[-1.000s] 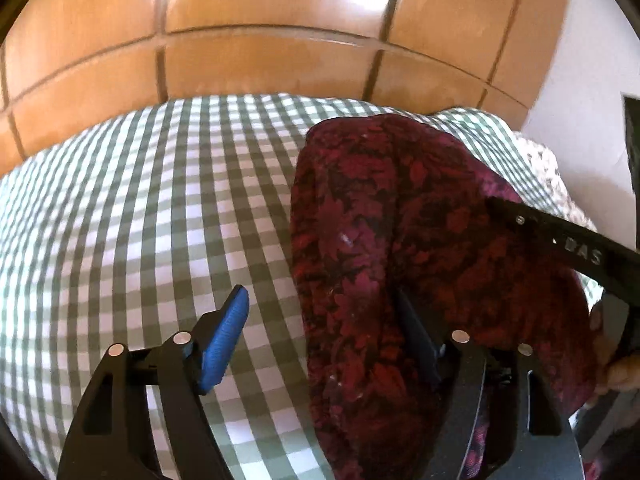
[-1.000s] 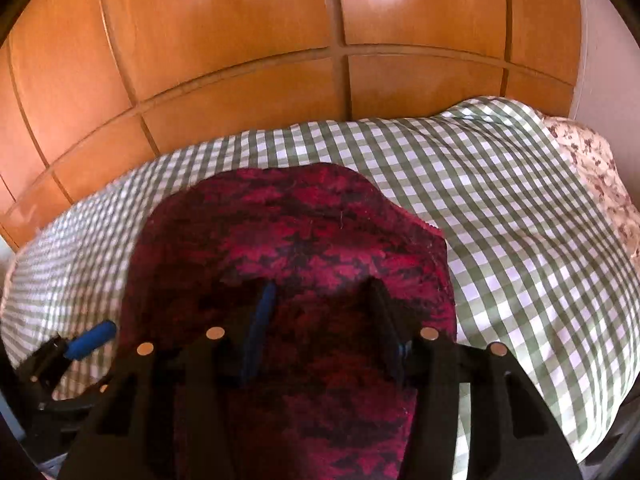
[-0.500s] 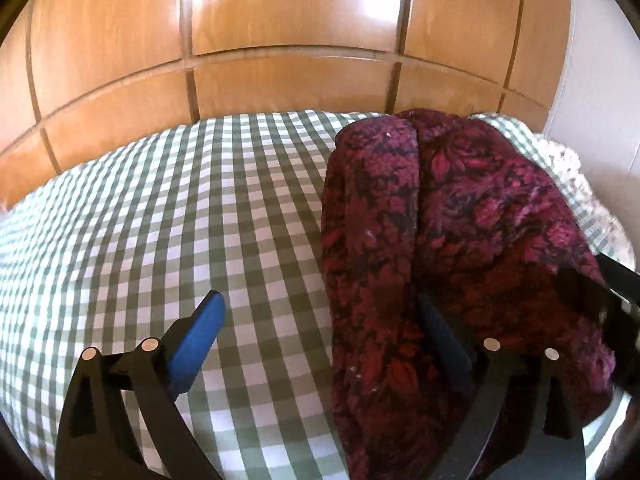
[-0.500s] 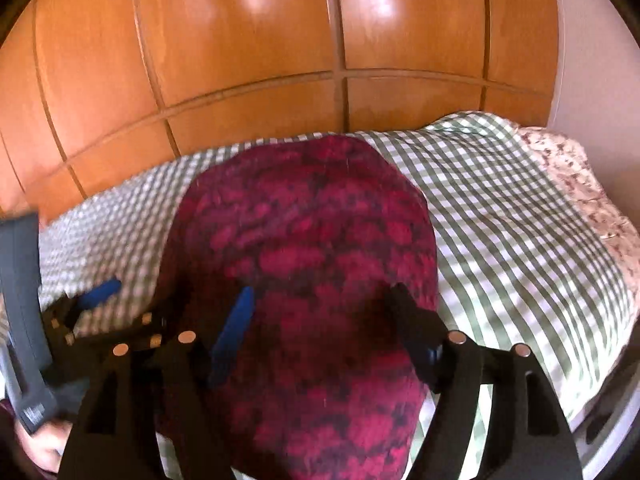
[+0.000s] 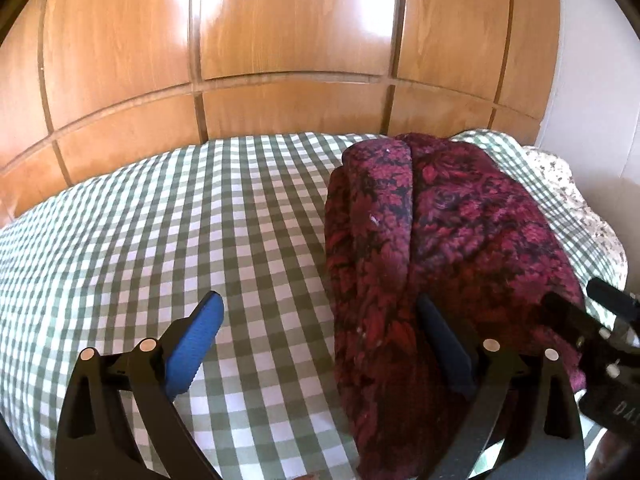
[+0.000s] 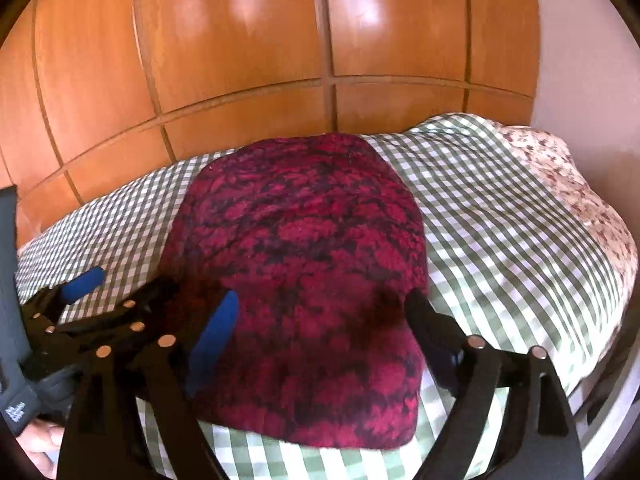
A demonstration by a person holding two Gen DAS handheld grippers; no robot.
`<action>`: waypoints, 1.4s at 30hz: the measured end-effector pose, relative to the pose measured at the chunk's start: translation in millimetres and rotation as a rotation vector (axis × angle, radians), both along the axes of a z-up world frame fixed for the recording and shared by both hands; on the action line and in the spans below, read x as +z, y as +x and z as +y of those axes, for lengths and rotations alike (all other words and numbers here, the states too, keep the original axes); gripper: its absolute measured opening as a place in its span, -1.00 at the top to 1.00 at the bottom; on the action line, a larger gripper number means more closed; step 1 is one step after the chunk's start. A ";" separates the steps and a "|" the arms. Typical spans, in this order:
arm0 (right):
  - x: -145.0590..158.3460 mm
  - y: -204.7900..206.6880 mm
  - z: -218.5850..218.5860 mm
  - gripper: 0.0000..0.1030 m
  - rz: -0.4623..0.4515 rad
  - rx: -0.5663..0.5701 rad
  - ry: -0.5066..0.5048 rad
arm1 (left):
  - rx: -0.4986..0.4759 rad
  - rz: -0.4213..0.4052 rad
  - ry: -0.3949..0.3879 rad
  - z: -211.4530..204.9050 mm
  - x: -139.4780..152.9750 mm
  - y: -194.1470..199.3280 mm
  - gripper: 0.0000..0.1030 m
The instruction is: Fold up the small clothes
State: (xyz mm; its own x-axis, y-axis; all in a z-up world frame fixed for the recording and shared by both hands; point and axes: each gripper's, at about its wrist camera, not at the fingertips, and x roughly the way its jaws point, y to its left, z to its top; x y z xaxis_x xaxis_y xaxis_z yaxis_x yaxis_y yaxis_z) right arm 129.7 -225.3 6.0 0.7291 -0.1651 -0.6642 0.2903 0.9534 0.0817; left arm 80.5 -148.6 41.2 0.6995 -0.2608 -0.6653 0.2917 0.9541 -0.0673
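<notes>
Folded crimson patterned garment lies on checked bedspread. Left gripper and right gripper both spread wide, holding nothing.

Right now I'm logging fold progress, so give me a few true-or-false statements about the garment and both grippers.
1. The red patterned garment lies on a green checked bedspread. True.
2. The left gripper is clamped shut on the cloth. False: its jaws are spread wide.
3. The right gripper straddles the garment with open jaws. True.
4. The panels behind the bed are white tile. False: they are glossy wooden panels.
</notes>
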 end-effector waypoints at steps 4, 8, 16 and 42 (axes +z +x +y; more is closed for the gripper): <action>-4.2 -9.7 -1.6 -0.81 0.010 -0.041 0.006 | 0.008 0.001 -0.013 5.0 2.5 -6.4 -0.86; -7.1 -16.6 1.2 -0.84 0.017 -0.051 -0.001 | 0.013 -0.011 -0.004 6.2 4.1 -13.3 -0.86; -4.5 -29.2 15.1 -0.85 0.010 -0.028 -0.053 | 0.023 -0.030 -0.002 13.9 7.5 -30.3 -0.86; 21.2 -66.5 63.9 -0.96 -0.061 -0.134 -0.252 | 0.126 -0.094 -0.029 53.2 20.3 -77.4 -0.92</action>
